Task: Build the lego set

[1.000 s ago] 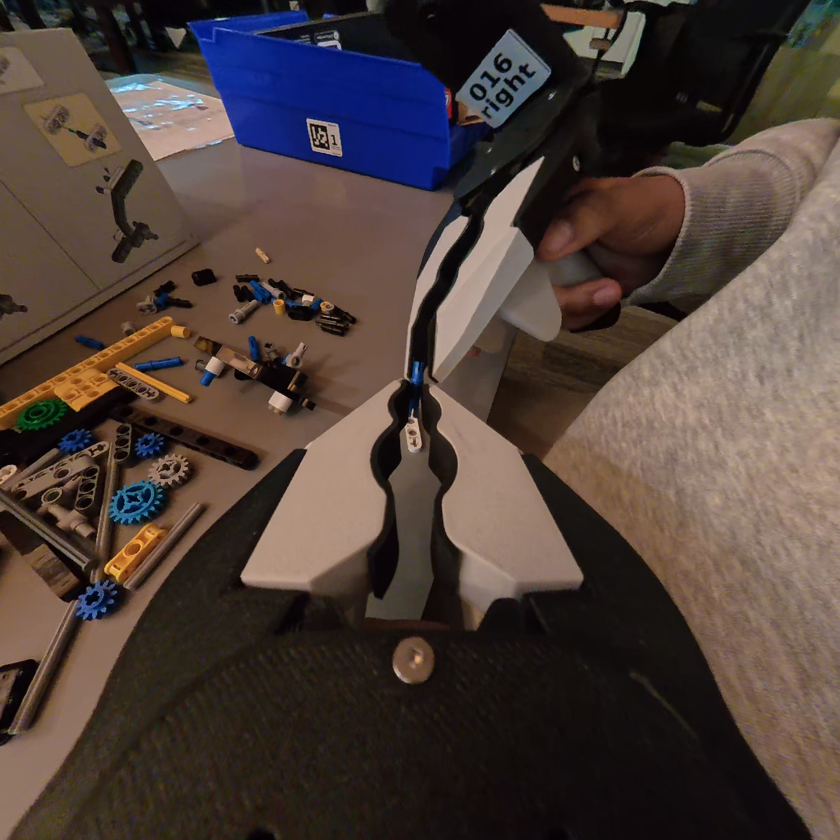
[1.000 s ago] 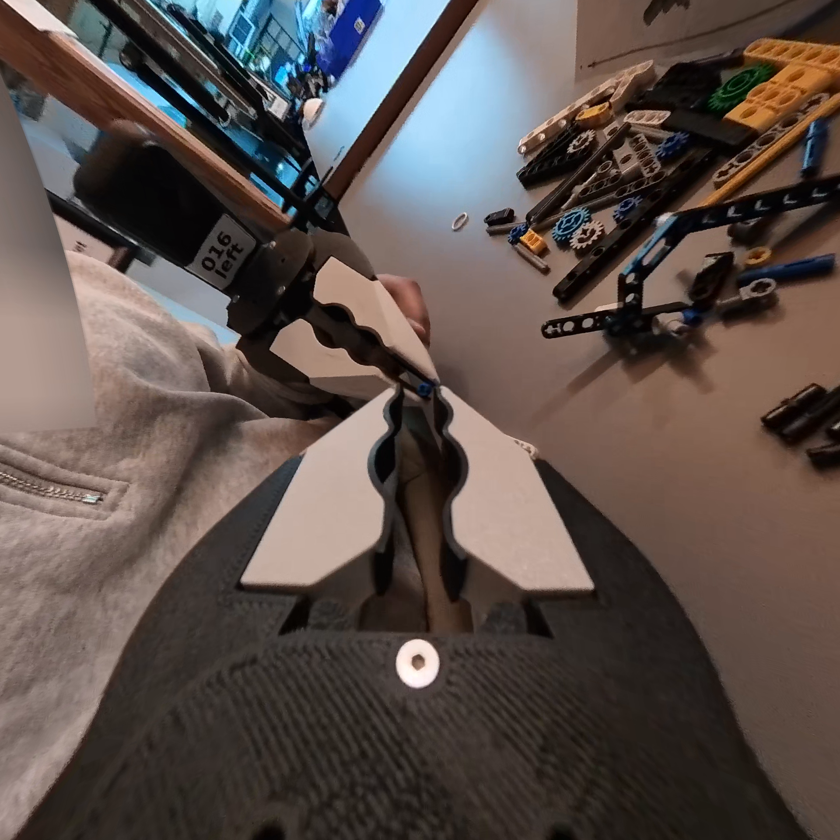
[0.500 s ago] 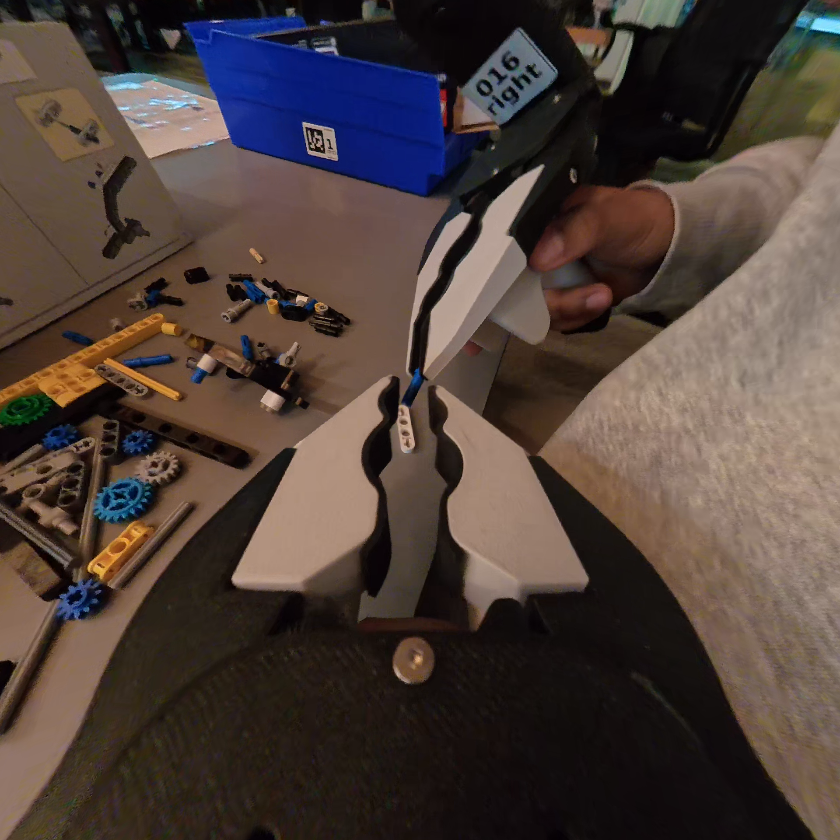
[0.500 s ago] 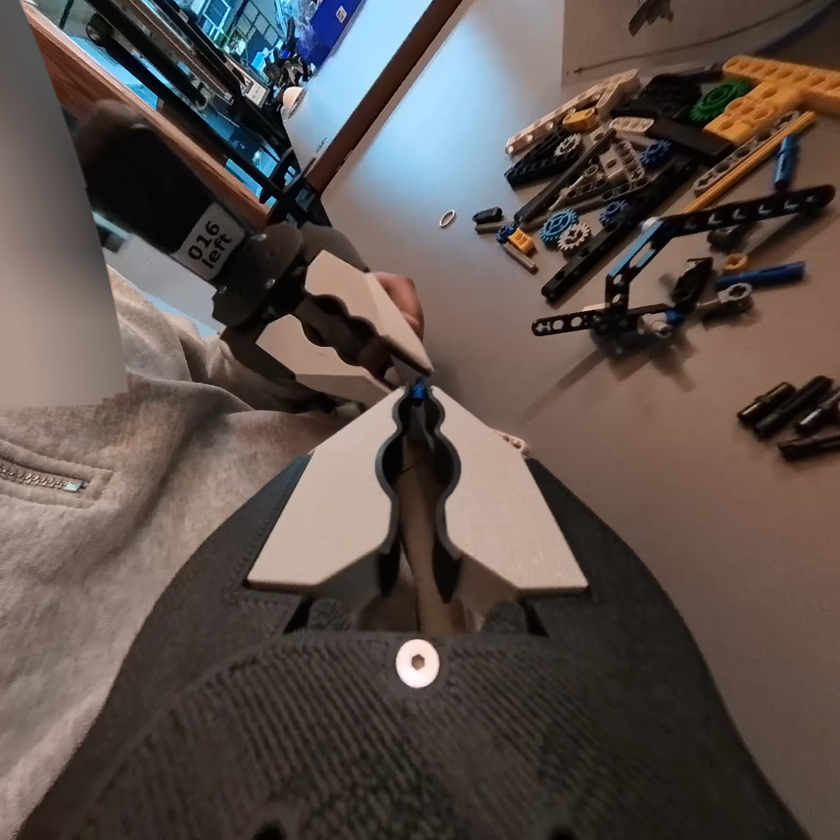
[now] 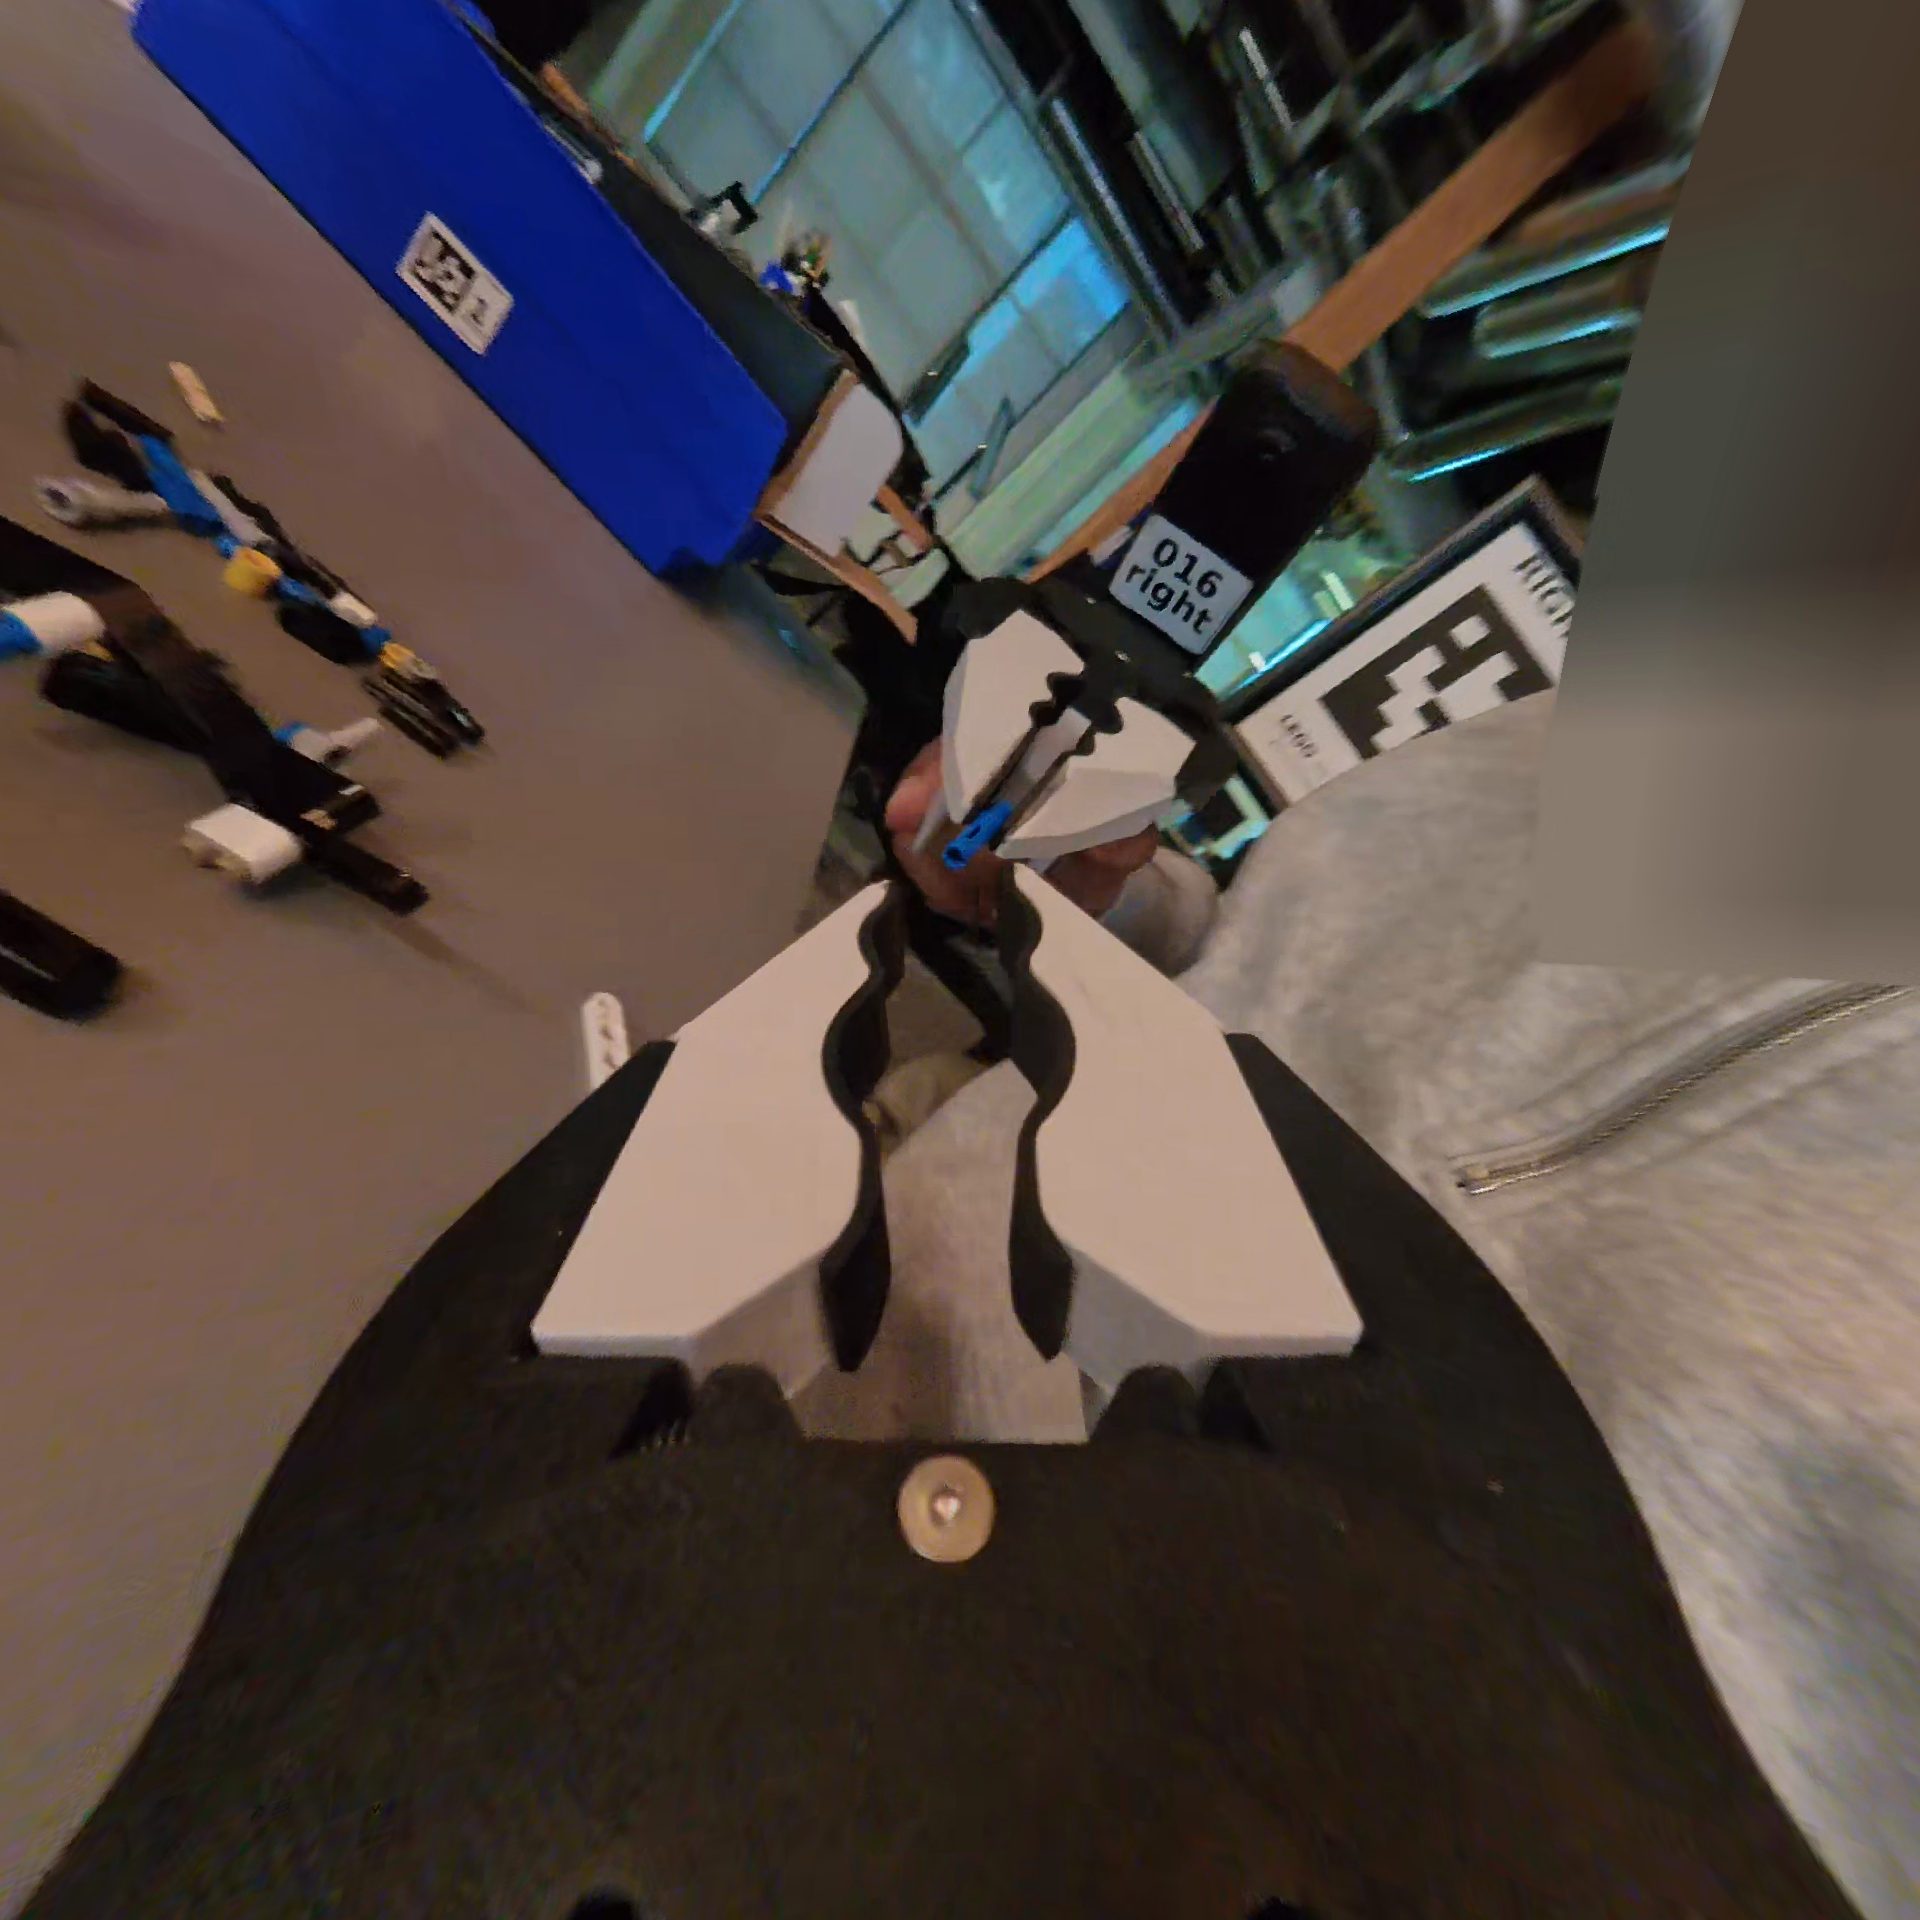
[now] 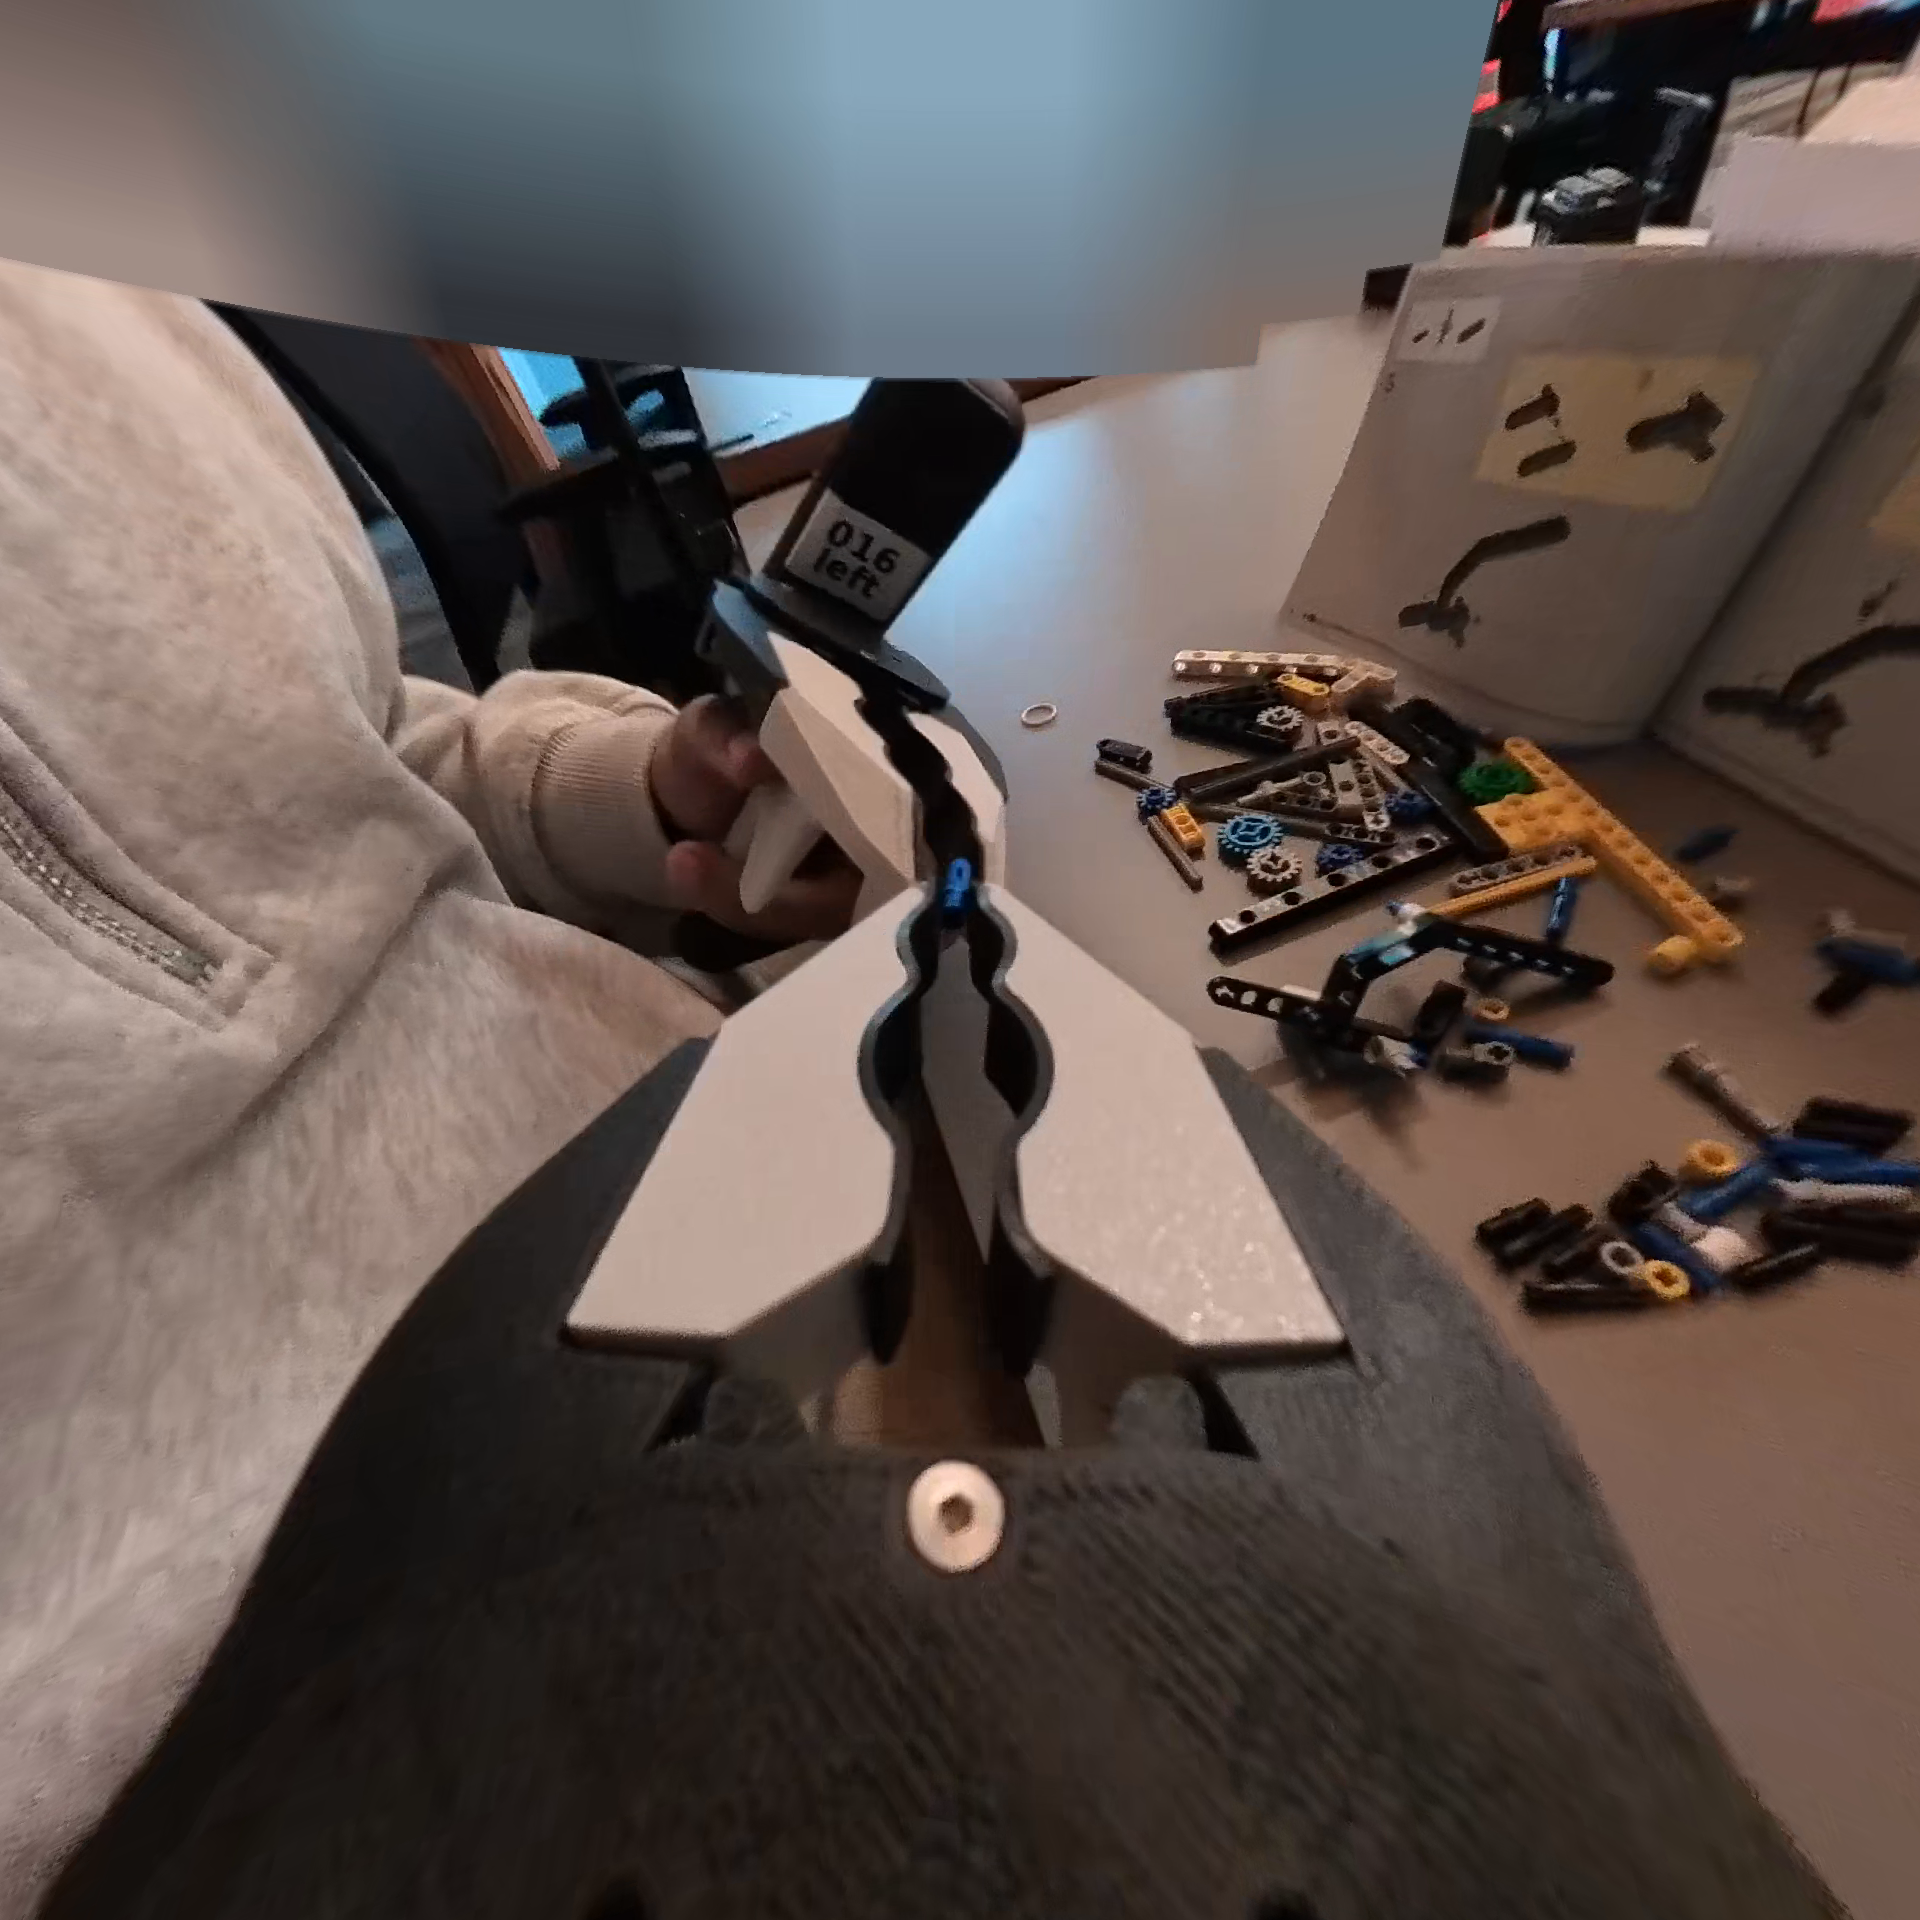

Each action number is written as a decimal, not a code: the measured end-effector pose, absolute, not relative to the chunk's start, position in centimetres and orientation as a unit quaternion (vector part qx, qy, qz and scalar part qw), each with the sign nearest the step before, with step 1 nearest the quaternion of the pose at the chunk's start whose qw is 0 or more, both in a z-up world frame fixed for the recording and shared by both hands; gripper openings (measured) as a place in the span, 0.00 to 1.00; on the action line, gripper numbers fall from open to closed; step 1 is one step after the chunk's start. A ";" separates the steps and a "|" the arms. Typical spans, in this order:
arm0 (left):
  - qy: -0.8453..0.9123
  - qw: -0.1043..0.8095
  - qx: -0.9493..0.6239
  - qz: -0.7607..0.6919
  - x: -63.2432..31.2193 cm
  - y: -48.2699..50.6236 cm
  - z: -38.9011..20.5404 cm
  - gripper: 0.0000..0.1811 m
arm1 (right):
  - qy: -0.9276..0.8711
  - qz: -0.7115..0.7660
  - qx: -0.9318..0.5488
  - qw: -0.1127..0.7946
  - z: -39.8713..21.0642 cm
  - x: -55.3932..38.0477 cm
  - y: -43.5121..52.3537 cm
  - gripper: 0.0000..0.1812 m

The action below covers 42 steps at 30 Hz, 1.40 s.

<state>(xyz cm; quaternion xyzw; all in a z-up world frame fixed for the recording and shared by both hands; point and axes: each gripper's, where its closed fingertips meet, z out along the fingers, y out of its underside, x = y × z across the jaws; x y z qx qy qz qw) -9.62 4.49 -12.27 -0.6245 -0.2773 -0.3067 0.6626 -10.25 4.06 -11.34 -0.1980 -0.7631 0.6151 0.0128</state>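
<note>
My right gripper (image 6: 956,902) is shut on a small blue pin (image 6: 956,883), which sticks out past its tips. In the left wrist view it (image 5: 987,826) faces me with the blue pin (image 5: 971,834) pointing at my left gripper (image 5: 951,891). My left gripper is open with nothing between its fingers. In the right wrist view it (image 6: 940,857) sits just beyond the pin, in a person's hand. Both are held off the table's near edge, over a grey sweatshirt. A small white beam (image 5: 603,1031) lies on the table by my left finger.
On the grey table (image 6: 1143,540) lie a yellow beam frame (image 6: 1590,842), gears (image 6: 1247,831), a black-and-blue assembly (image 6: 1403,977), black beams and a pile of pins (image 6: 1714,1216). Instruction sheets (image 6: 1558,499) stand behind. A blue bin (image 5: 468,260) is at the far side. The grippers are tip to tip, or close to it.
My left gripper has opened and the white beam it held is no longer between its fingers. Both grippers have turned, and the right one with the blue pin has drawn back from the left.
</note>
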 end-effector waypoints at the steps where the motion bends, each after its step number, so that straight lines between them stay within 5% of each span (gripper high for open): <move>1: -0.277 0.663 -0.619 -0.318 -9.5 4.5 -12.1 0.08 | -0.768 0.612 -0.191 0.018 -11.4 -10.1 4.0 0.02; 36: -0.240 0.645 -0.604 -0.402 -7.6 4.5 -11.5 0.02 | -0.801 0.593 -0.032 0.075 -11.6 -7.7 3.8 0.02; 42: -0.239 0.654 -0.602 -0.391 -7.9 4.3 -11.2 0.02 | -0.793 0.603 -0.062 0.060 -11.6 -8.1 3.7 0.10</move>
